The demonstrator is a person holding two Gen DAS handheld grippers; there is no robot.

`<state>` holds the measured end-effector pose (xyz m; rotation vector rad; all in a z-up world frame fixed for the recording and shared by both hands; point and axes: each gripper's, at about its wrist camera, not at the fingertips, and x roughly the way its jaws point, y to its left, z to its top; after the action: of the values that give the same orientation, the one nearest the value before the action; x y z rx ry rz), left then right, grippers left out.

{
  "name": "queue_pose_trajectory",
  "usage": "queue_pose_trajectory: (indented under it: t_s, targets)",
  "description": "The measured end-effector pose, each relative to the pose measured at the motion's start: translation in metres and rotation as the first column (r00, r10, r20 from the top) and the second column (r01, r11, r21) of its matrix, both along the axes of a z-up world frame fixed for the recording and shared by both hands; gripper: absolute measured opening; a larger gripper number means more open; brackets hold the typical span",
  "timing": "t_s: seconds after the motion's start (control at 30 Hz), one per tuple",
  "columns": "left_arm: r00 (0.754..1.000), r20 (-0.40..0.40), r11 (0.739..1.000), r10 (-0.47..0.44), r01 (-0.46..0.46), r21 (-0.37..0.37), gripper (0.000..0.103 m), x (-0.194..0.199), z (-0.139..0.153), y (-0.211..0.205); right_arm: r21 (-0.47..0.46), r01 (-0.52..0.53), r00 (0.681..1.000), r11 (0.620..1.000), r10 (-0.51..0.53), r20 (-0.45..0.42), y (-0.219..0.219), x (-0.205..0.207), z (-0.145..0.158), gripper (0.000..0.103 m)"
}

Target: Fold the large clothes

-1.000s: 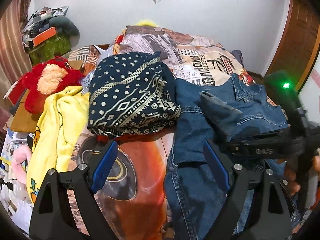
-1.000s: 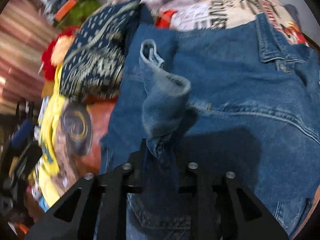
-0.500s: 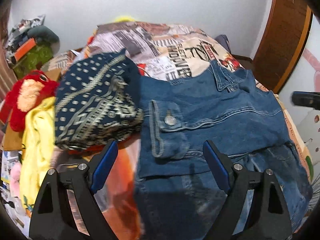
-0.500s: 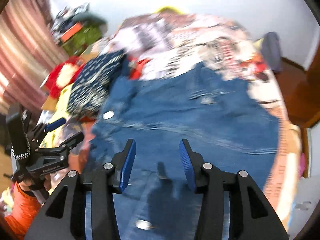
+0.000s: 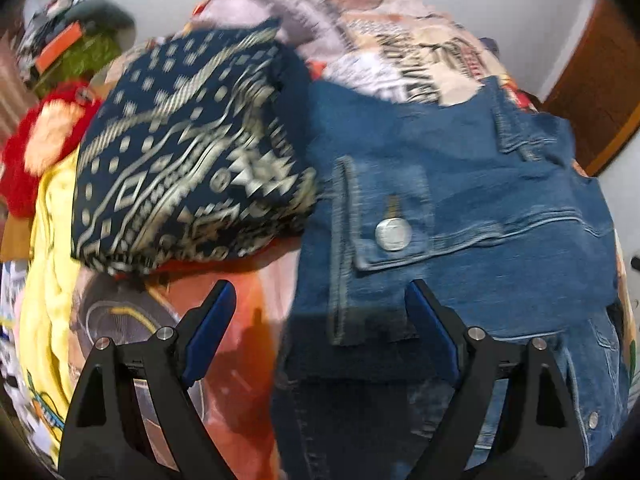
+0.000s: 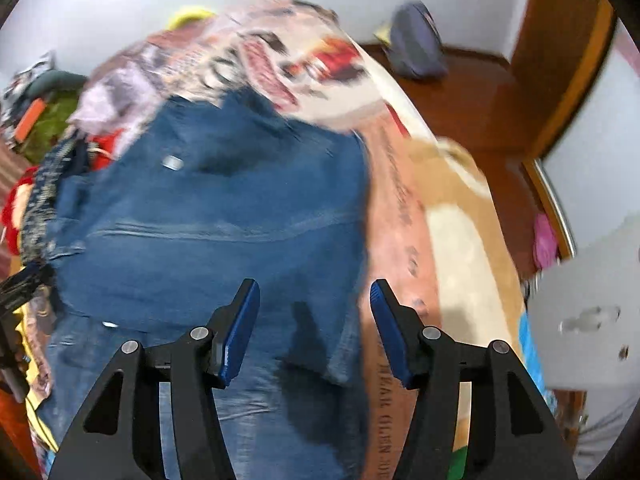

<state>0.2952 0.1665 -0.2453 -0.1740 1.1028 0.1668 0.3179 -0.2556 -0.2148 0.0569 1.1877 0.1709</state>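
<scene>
A blue denim jacket lies spread on the printed bedcover, with a buttoned cuff folded over its left side. It also shows in the right wrist view. My left gripper is open and empty, low over the jacket's left edge just below the cuff. My right gripper is open and empty over the jacket's right edge, where denim meets the bedcover.
A folded navy patterned cloth lies left of the jacket. A yellow garment and a red plush toy lie further left. A wooden floor and door frame are right of the bed.
My right gripper let go of the denim sleeve, opened and moved right to the jacket's right edge. The sleeve now lies folded on the jacket. My left gripper moved lower and closer to the cuff.
</scene>
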Motion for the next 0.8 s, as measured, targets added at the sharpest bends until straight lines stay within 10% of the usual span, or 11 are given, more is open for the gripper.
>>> queue_pose_trajectory:
  t_s: [0.43, 0.8]
  targets:
    - [0.983, 0.155, 0.991, -0.096, 0.109, -0.079, 0.087, 0.034, 0.061, 0.006, 0.084, 0.036, 0.999, 0.996, -0.038, 0.033, -0.019, 0.034, -0.008, 0.054]
    - [0.996, 0.051, 0.983, -0.069, 0.077, -0.167, 0.066, 0.1, 0.005, 0.029, 0.131, 0.069, 0.998, 0.989, -0.068, -0.012, -0.019, 0.081, -0.034, 0.054]
